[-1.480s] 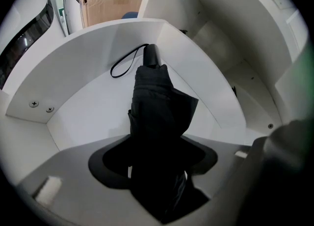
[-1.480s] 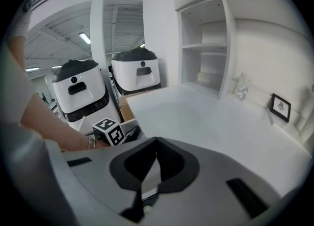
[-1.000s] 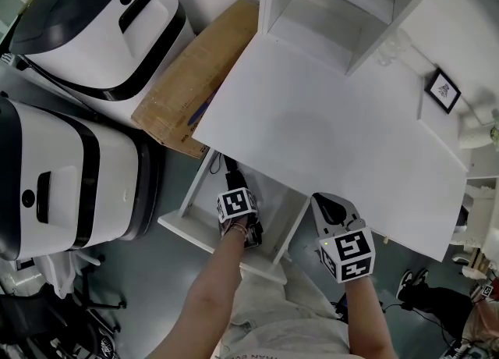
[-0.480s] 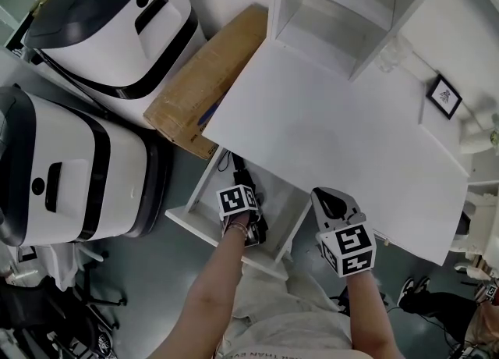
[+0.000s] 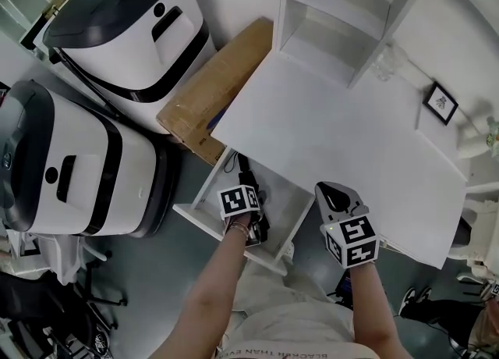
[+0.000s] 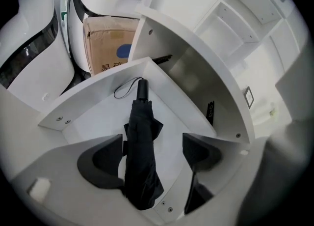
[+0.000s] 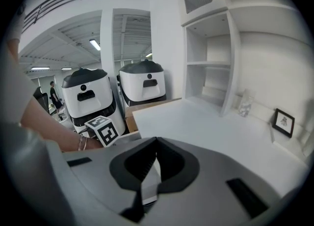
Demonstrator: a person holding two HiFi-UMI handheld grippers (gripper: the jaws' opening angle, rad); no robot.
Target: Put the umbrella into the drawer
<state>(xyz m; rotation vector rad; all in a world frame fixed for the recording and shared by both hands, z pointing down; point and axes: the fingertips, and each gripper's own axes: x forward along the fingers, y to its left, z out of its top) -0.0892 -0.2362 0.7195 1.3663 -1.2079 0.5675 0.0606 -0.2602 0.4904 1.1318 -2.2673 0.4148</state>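
The black folded umbrella (image 6: 141,171) lies lengthwise on the floor of the open white drawer (image 6: 95,119), its handle and wrist loop toward the far corner. My left gripper (image 6: 153,144) hangs above it, open wide, with the pads clear of the fabric on both sides. In the head view the left gripper (image 5: 251,225) is over the drawer (image 5: 209,221), and the umbrella (image 5: 244,174) shows dark beyond it. My right gripper (image 7: 156,140) is shut with nothing in it. It hovers at the white desk's (image 5: 335,131) front edge, to the right of the drawer (image 5: 334,192).
Two large white-and-black machines (image 5: 132,22) (image 5: 70,162) stand left of the desk, with a cardboard box (image 5: 218,76) between them and it. A white shelf unit (image 5: 343,14), a glass (image 5: 384,61) and a small framed picture (image 5: 440,102) are at the desk's back.
Both grippers have risen a little. The left one stays over the drawer with the umbrella lying in it.
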